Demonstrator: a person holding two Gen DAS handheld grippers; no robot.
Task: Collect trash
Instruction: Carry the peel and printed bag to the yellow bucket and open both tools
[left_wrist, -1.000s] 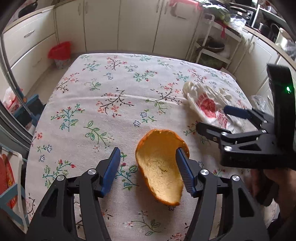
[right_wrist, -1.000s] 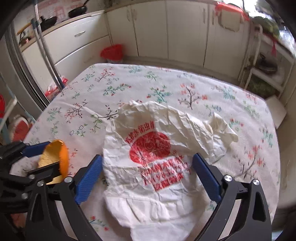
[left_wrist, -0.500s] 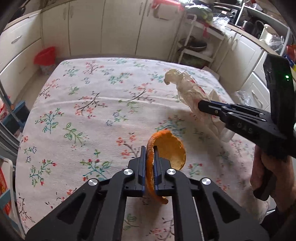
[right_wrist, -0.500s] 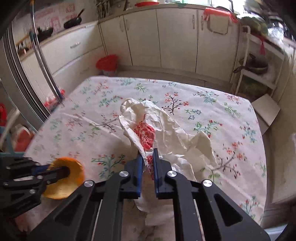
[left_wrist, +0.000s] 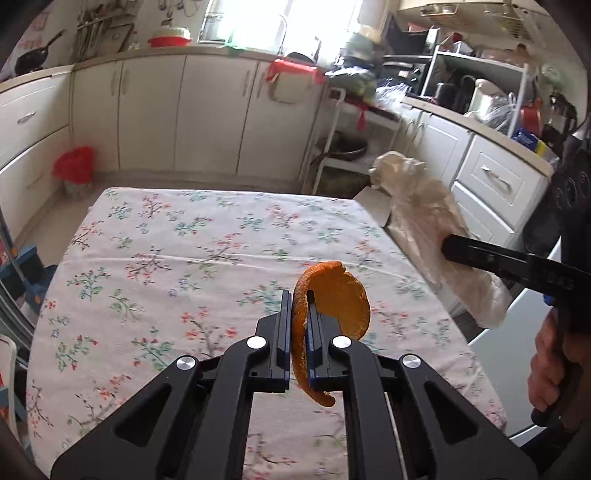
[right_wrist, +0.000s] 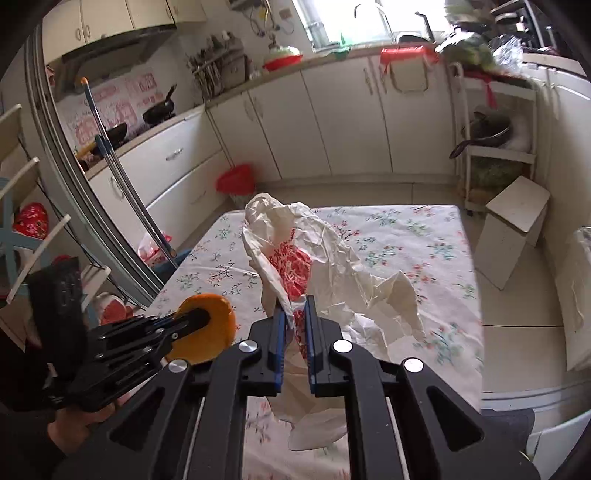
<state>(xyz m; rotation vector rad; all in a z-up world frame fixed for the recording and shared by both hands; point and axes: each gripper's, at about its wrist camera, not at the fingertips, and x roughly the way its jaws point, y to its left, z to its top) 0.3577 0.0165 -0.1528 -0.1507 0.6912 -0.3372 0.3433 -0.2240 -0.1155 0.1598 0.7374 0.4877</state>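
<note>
My left gripper (left_wrist: 299, 306) is shut on a curved orange peel (left_wrist: 340, 299) and holds it in the air above the floral tablecloth (left_wrist: 177, 254). My right gripper (right_wrist: 295, 314) is shut on a crumpled white plastic bag with red print (right_wrist: 332, 258), lifted off the table and hanging below the fingers. The bag (left_wrist: 428, 221) and right gripper (left_wrist: 448, 249) show at the right of the left wrist view. The peel (right_wrist: 210, 328) and left gripper (right_wrist: 201, 315) show at lower left of the right wrist view.
A bin with a red liner (left_wrist: 74, 170) stands on the floor beyond the table's far left corner, also in the right wrist view (right_wrist: 236, 182). White cabinets (left_wrist: 207, 110) line the far wall. A wire rack (right_wrist: 495, 147) and a white stool (right_wrist: 513, 229) stand at right.
Both grippers closed, the left on the orange peel and the right on the bag, then lifted them up off the table. The views now look higher and farther across the kitchen.
</note>
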